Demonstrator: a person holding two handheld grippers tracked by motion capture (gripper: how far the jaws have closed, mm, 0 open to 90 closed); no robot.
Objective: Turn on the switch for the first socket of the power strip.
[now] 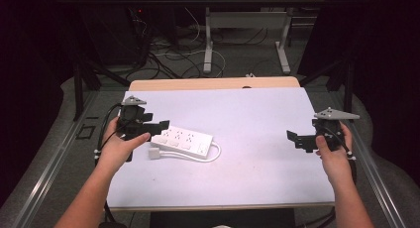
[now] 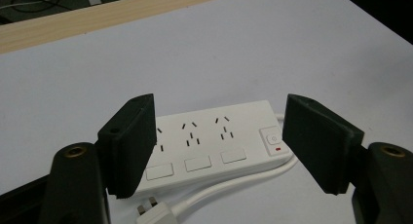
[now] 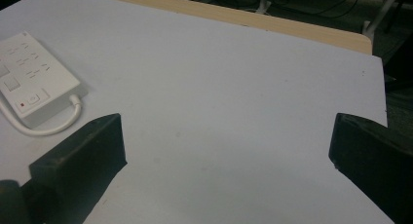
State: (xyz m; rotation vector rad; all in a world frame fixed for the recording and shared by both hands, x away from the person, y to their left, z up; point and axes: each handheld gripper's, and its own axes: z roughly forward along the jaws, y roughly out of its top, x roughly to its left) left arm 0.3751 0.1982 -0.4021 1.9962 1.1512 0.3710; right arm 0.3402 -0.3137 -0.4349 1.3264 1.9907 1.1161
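A white plastic power strip (image 1: 184, 140) with three sockets lies flat on the pale lilac sheet that covers the wooden table (image 1: 213, 83), towards the left edge and about midway between the near and far edges. Its white rubbery cord (image 1: 212, 156) loops along the near side to a white plug (image 1: 154, 153). A rocker switch with a red mark sits at the strip's right end; no writing is readable. The left gripper (image 1: 157, 128) hovers at the strip's left end, jaws apart, nothing pinched. The right gripper (image 1: 295, 139) waits near the right edge, jaws wide apart and empty.
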